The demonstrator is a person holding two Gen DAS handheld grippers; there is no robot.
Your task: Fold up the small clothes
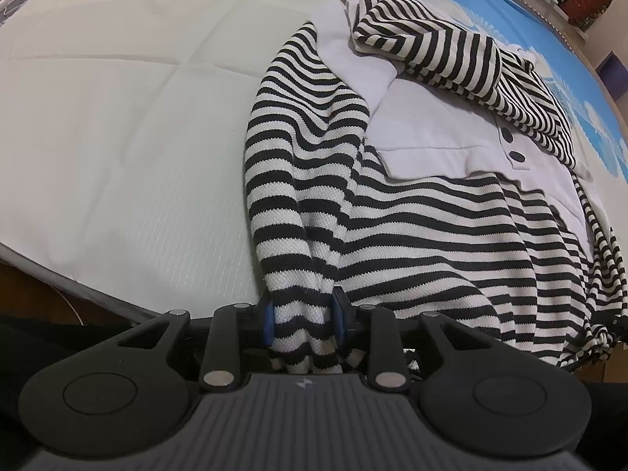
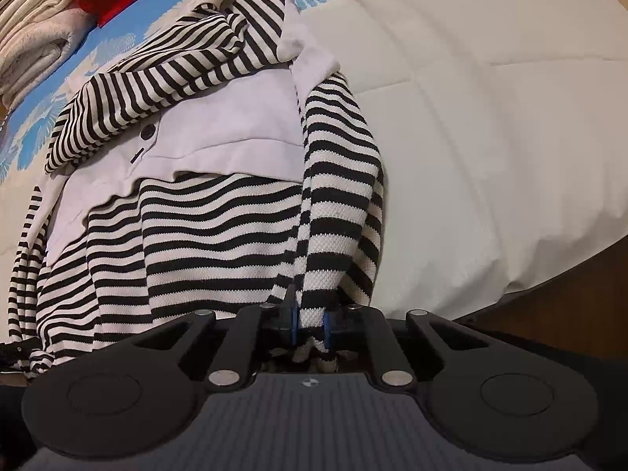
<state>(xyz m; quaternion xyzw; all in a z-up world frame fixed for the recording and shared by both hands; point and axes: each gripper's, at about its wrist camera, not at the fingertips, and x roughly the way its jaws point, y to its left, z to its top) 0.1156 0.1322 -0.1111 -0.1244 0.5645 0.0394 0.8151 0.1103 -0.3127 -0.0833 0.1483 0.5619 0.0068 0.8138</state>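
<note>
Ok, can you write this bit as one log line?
left claw: shut on striped top | right claw: shut on striped top | bed: under top

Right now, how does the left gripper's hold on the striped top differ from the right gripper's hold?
The left gripper clamps a thick bunch of the black-and-white striped knit top; the right gripper pinches a thinner strip. The left gripper's jaws therefore stand wider than the right gripper's. Shared: both blue-padded grippers grip striped fabric at the garment's near end, by the edge of the white quilted bed cover.
</note>
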